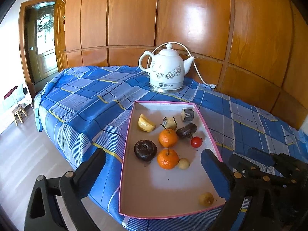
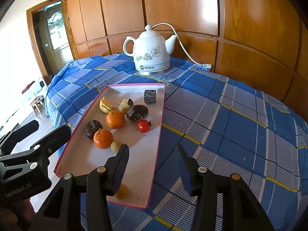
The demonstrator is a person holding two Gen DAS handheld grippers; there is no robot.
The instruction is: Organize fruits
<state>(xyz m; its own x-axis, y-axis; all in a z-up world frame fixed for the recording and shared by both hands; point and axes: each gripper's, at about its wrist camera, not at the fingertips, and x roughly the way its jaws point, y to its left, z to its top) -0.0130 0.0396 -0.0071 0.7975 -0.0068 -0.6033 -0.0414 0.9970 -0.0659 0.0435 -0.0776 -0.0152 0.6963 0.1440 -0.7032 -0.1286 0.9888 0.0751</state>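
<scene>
Against the wooden panelled wall [image 1: 192, 19] stands a tabletop [image 1: 86, 96] covered by a blue plaid cloth, with a white floral electric kettle [image 1: 166, 69] on its metal base at the far side. Nearer the cameras, a shallow pink-edged tray [image 1: 126, 154] lies on the cloth and carries the fruits. Inside the tray, a dark round fruit [image 1: 145, 150] sits at the left, just beside two oranges [image 1: 167, 158], one nearer and one farther. Behind them lie a yellow banana piece [image 1: 145, 124], a cut pale piece with dark skin [image 1: 170, 123], a dark oblong fruit [image 1: 186, 130] and a dark cylindrical chunk [image 1: 187, 115] near the far right corner. A small red tomato [image 1: 196, 142] rests near the right wall, a small pale round fruit [image 1: 183, 163] touches the nearer orange, and a small yellowish fruit [image 1: 206, 198] lies alone near the front right corner. The left hand-held gripper [image 1: 154, 163] hovers over the tray's front half with its fingers spread wide and nothing between them. The right hand-held gripper [image 2: 154, 157] hangs over the tray's right front edge, jaws partly apart and empty, its left finger [image 2: 120, 165] overlapping the yellowish fruit in its own view.
</scene>
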